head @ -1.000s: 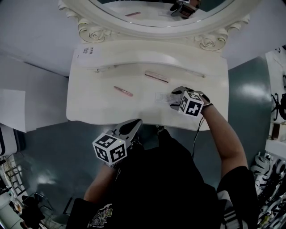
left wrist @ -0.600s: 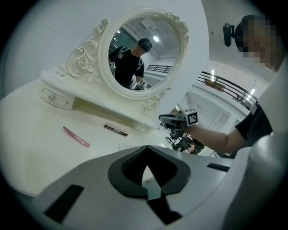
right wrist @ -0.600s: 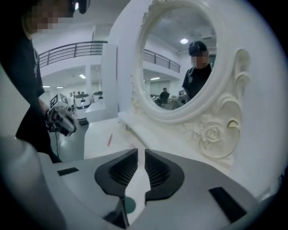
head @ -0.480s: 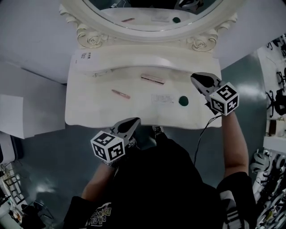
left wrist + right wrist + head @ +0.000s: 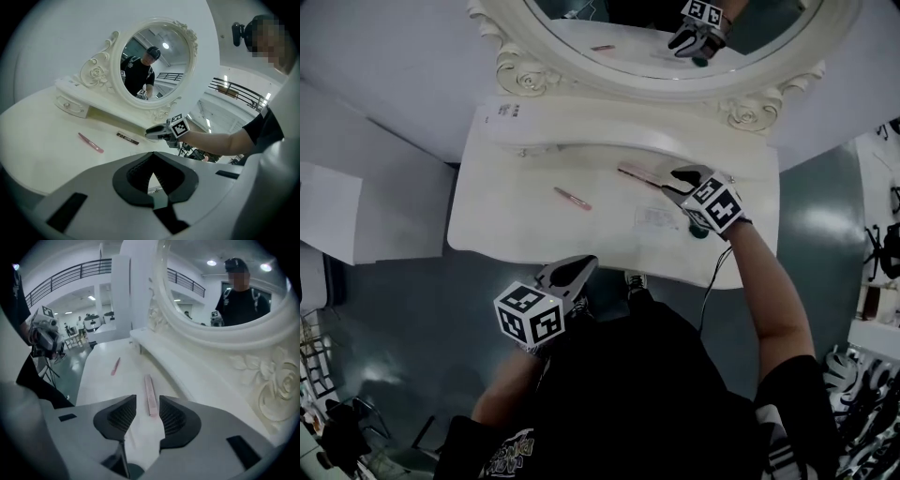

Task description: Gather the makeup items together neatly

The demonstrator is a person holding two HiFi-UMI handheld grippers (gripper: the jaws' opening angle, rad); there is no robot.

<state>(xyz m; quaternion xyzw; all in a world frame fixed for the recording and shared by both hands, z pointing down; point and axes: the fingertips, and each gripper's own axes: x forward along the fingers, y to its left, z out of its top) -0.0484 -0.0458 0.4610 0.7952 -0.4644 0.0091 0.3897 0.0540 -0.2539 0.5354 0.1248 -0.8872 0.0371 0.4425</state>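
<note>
Plainly the gathering has barely begun, since the items on the tabletop (image 5: 516,225) lie apart. The right hand-held gripper (image 5: 675,181) points down at the right end of the stick (image 5: 639,172), which lies near the back ledge. Its jaws stand apart with that end between them and the pads off it, so I judge it is lining up a grasp. The left hand-held gripper (image 5: 581,266) hangs off the front edge, jaws together and empty, seemingly waiting. The pencil (image 5: 571,198) lies alone further left. A clear packet (image 5: 654,217) and a green disc (image 5: 701,232) sit together at the front right.

Half a second ago the right hand-held gripper was beyond the tabletop's right edge. It has since swung in over the stick, and its jaws have just been opening. The stick, the pencil and the left hand-held gripper have not shifted.
</note>
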